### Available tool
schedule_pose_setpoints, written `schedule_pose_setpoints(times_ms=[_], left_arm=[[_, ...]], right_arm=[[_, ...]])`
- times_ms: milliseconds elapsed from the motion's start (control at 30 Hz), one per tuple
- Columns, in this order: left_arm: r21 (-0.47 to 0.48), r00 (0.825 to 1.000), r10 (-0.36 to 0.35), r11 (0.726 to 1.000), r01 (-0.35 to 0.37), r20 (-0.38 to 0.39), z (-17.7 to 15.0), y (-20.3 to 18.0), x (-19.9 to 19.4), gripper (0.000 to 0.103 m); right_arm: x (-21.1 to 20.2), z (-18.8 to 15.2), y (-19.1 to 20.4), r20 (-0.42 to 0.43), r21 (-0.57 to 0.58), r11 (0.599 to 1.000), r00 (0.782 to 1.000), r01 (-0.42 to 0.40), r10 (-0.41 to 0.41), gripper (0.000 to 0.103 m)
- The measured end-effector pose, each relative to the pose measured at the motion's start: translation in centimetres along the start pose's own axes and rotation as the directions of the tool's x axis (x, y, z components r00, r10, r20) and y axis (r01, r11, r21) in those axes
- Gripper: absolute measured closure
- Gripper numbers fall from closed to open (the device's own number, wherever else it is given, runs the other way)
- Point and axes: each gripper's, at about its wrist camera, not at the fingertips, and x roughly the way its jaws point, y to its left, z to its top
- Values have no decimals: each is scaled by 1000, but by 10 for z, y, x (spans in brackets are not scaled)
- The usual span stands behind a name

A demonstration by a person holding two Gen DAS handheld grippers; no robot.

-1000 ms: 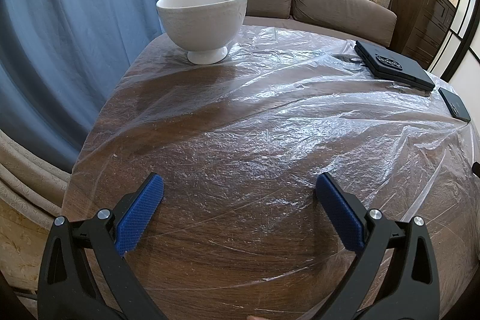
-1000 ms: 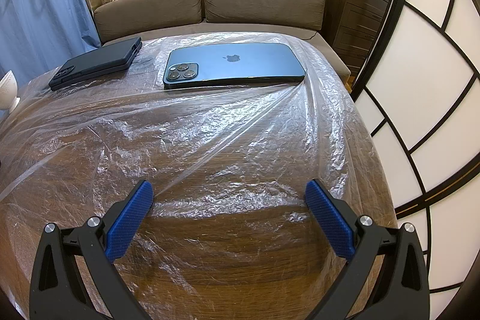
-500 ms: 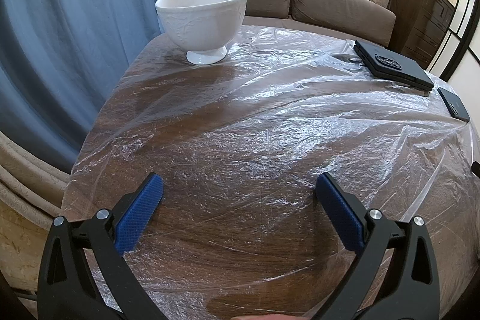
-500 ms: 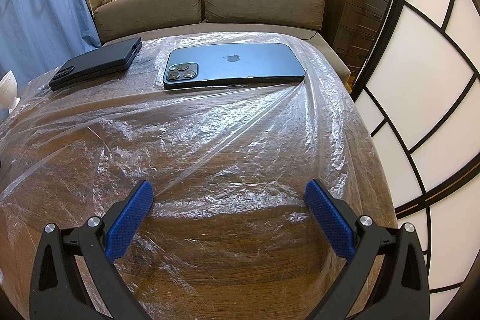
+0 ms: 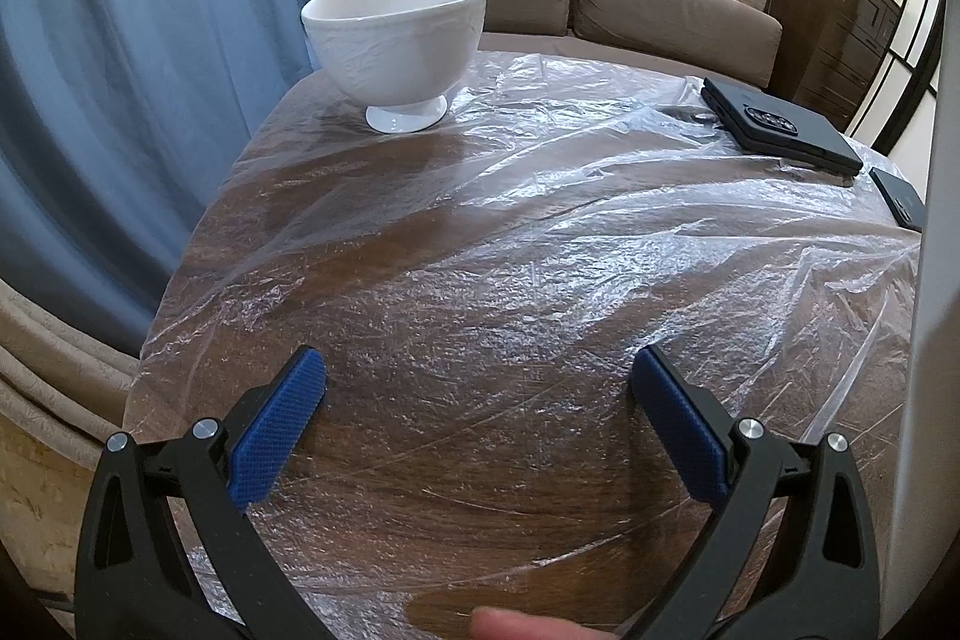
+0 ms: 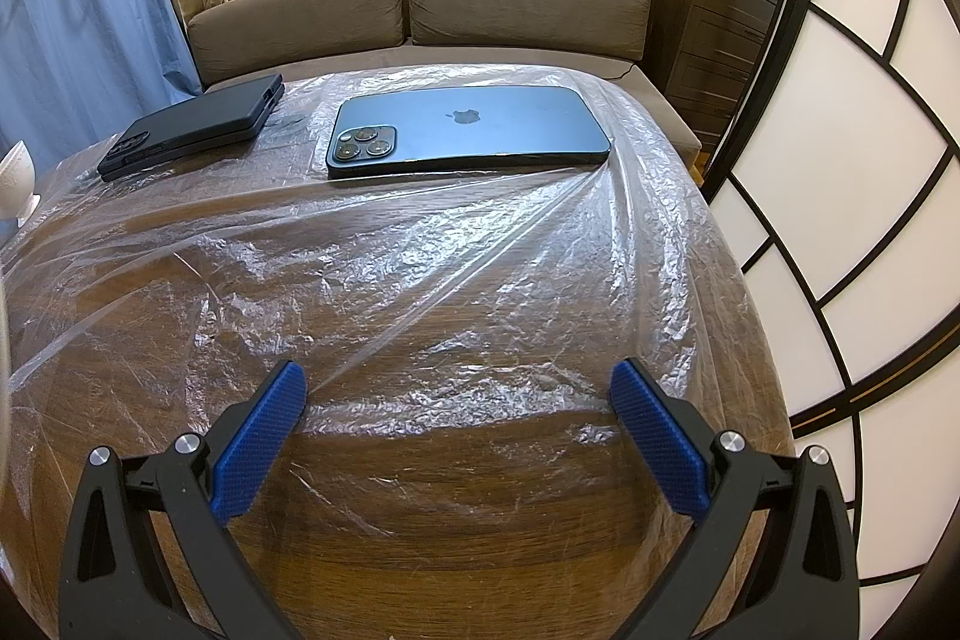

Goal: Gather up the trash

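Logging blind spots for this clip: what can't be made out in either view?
- Inside of the white bowl, left wrist view: its near wall hides any contents.
- Blue phone, right wrist view: lies face down, so the screen is hidden; in the left view a pale strip cuts it off.
- Plastic sheet: near edge hidden behind the jaws.

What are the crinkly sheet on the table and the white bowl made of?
The sheet looks like thin clear plastic film: glossy, wrinkled, wood grain showing through. The bowl seems glazed ceramic or porcelain: smooth white shine, faint embossed pattern, thick foot. Neither can be confirmed by sight alone.
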Motion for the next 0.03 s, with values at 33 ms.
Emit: schedule_pose_setpoints(times_ms=[33], left_arm=[[0, 1000, 0, 1000, 0, 0, 0, 0, 0, 1]], right_arm=[[0, 0, 0, 0, 0, 1000, 1000, 0, 0, 4]])
